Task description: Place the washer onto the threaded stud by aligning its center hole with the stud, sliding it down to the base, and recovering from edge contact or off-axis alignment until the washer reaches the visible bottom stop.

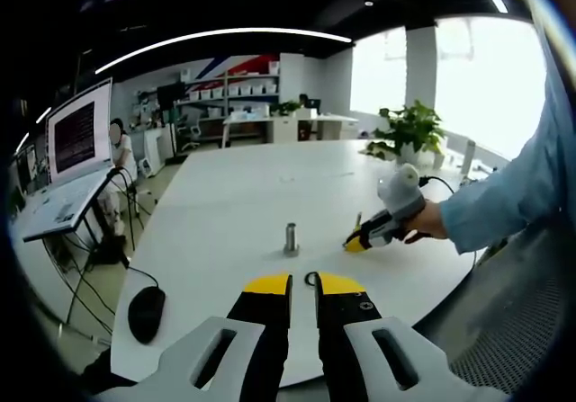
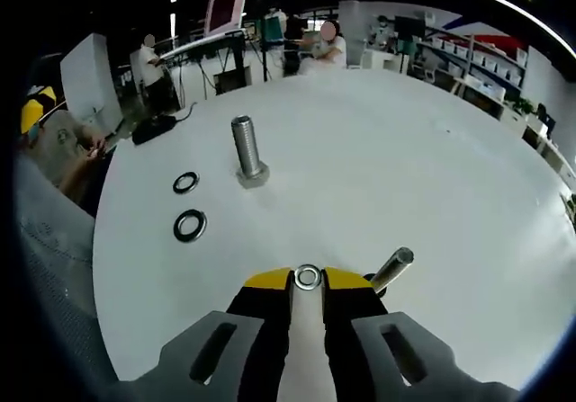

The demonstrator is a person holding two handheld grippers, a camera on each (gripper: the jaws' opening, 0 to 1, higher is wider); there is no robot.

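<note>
White table (image 2: pixel 432 150); threaded stud (image 2: pixel 247 153) upright at 11 o'clock from right gripper (image 2: pixel 308 281), whose jaws pinch a washer (image 2: pixel 308 277) at its rim. Left gripper (image 1: pixel 303 284) nearly closed; whether it holds anything, cannot tell. Washer: light, rigid, slick metal; edge hold keeps the hole clear.

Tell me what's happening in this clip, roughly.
A person holding two grippers works at a white table. The right gripper pinches a small washer at its fingertips, a way short of the upright threaded stud. Two spare washers lie flat beside the stud, and a loose bolt lies near the fingers. The left gripper waits nearly closed, holding nothing.
</note>
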